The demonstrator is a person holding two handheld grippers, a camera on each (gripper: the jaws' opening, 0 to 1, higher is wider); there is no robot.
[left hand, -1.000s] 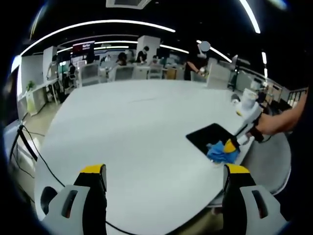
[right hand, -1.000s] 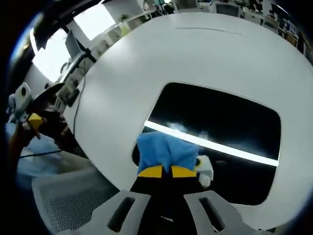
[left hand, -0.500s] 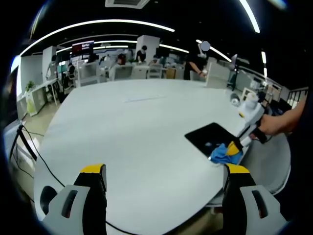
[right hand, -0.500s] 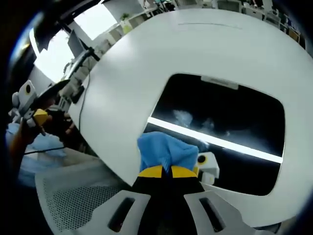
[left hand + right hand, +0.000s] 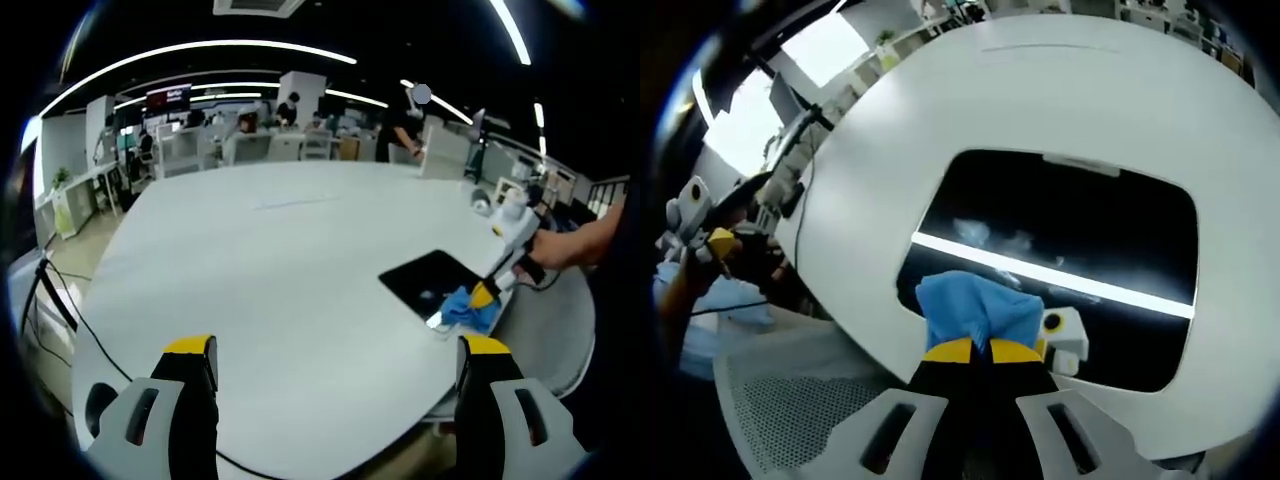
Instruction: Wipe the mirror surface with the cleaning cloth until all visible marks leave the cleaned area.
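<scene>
A dark rectangular mirror [image 5: 1070, 240] lies flat on the white round table [image 5: 970, 100] near its edge; it reflects a bright ceiling light strip, and pale smudges [image 5: 990, 237] show on it. My right gripper [image 5: 978, 350] is shut on a blue cleaning cloth [image 5: 970, 312], pressed on the mirror's near corner. In the left gripper view the mirror [image 5: 425, 282] sits at the right with the cloth [image 5: 470, 310] on its near end and the right gripper [image 5: 488, 290] over it. My left gripper [image 5: 335, 365] hovers open above the table, far from the mirror.
A mesh chair [image 5: 790, 410] stands beside the table close to the mirror. Cables [image 5: 60, 310] hang off the table's left edge. Desks, chairs and people [image 5: 290, 110] fill the office behind. A hand holds the left gripper [image 5: 700, 235] at the far left.
The cloth has slid along the mirror's near edge toward its corner, leaving more dark glass and the smudges uncovered. The left gripper has stayed put.
</scene>
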